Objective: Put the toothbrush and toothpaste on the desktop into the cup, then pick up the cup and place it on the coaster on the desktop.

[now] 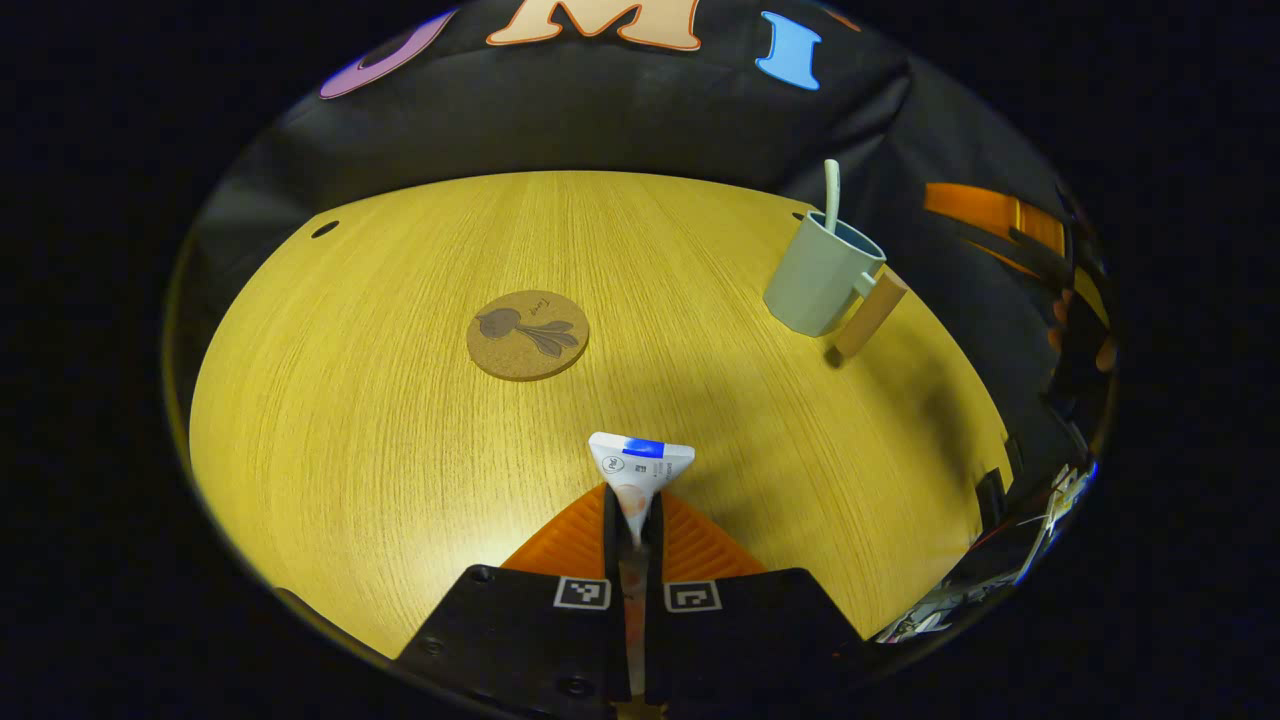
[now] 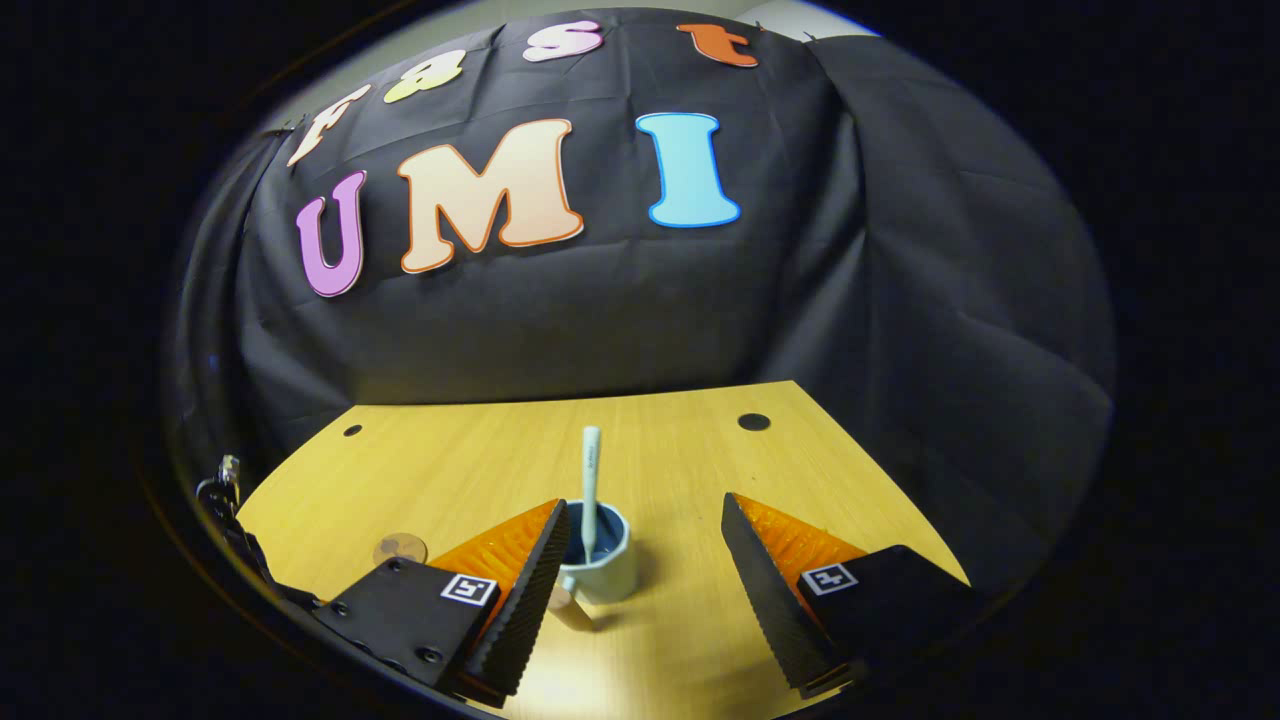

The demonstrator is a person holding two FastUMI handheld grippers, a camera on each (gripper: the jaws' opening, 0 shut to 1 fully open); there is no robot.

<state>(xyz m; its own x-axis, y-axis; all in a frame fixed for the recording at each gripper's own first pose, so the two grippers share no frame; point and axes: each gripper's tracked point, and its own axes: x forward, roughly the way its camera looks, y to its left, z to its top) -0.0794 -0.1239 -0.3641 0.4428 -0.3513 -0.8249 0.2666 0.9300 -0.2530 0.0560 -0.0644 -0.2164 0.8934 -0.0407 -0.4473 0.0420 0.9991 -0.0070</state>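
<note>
The left gripper [image 1: 632,520] is clamped on the toothpaste [image 1: 640,465], above the table [image 1: 400,450]. The right gripper [image 2: 640,560] hangs with fingers apart, just short of the cup [image 2: 600,565]. The toothbrush [image 2: 590,480] stands in that cup; the coaster [image 1: 527,334] lies well left of it.

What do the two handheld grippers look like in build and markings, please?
The left gripper and right gripper each have matte black blocky bodies with visible screws, a square black-and-white coded tag on each side, and ribbed wedge-shaped jaws.
</note>
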